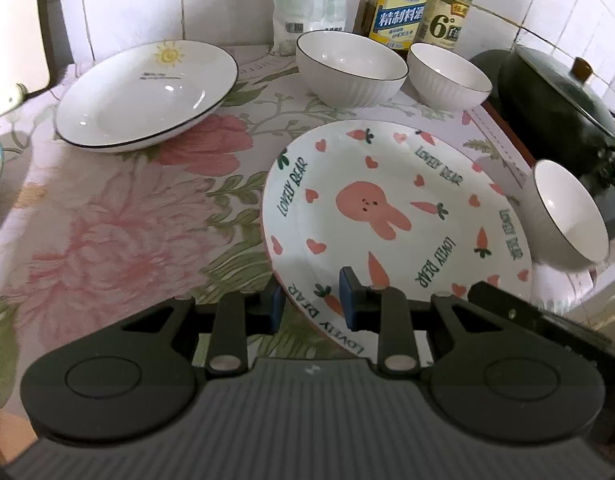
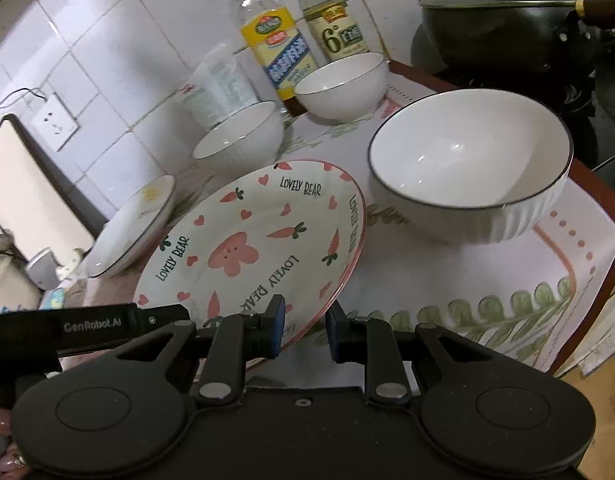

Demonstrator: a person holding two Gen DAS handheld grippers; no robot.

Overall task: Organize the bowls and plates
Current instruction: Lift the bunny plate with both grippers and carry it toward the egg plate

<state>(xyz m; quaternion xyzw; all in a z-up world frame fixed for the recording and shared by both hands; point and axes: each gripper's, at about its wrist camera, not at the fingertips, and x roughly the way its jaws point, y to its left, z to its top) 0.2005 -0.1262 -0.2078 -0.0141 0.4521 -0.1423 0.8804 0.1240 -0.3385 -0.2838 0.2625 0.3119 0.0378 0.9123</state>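
Note:
A rabbit-and-carrot plate point(image 1: 395, 216) lies on the floral cloth; it also shows in the right wrist view point(image 2: 251, 248). My left gripper point(image 1: 313, 302) straddles its near rim, one pad above and one below, jaws still apart. My right gripper point(image 2: 305, 330) likewise straddles the plate's near edge, open. A sun-print plate point(image 1: 147, 92) lies at the back left. Two white bowls point(image 1: 349, 66) point(image 1: 449, 76) stand at the back, and a third white bowl point(image 2: 471, 164) stands right of the rabbit plate.
Two bottles point(image 1: 399, 4) point(image 1: 447, 8) and a white bag point(image 1: 303, 4) stand against the tiled wall. A dark lidded pot point(image 2: 507, 20) sits on the stove at the right. The counter edge point(image 2: 599, 312) runs along the right.

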